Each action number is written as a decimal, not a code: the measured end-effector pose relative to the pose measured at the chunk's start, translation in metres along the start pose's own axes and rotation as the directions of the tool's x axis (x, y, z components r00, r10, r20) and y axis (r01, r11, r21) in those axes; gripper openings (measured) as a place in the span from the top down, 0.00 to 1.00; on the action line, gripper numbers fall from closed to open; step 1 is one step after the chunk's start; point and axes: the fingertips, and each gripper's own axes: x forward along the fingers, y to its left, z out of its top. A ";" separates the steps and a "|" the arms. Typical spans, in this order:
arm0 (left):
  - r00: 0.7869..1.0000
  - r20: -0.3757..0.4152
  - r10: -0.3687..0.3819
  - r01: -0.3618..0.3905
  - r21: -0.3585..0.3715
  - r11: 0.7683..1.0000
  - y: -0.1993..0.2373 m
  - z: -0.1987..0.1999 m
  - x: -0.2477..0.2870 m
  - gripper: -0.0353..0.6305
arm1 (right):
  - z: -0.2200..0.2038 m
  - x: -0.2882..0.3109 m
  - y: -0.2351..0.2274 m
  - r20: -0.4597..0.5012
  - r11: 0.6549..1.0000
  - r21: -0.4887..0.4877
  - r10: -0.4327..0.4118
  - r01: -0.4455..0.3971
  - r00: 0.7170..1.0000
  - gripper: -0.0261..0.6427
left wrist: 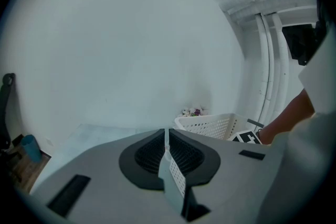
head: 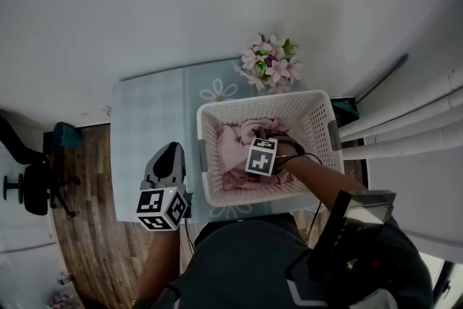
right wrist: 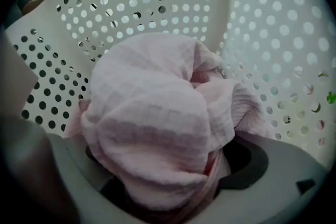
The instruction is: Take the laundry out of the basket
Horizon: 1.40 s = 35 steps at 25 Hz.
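Basket (head: 260, 103) holds pink laundry (right wrist: 152, 113), pinched in right gripper (head: 262, 154) jaws; left gripper (left wrist: 166, 136) jaws together, empty.

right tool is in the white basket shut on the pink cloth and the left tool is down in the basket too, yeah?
Not quite: the left tool is outside the white basket, held over the table on the basket's left side, as the head view shows. The rest holds: the right tool is in the basket, shut on the pink cloth.
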 end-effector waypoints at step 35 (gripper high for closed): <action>0.999 0.025 -0.036 0.035 0.040 0.999 -0.042 0.010 -0.034 0.93 | 0.005 -0.018 -0.005 0.063 1.000 -0.004 -0.014 0.015 0.998 0.51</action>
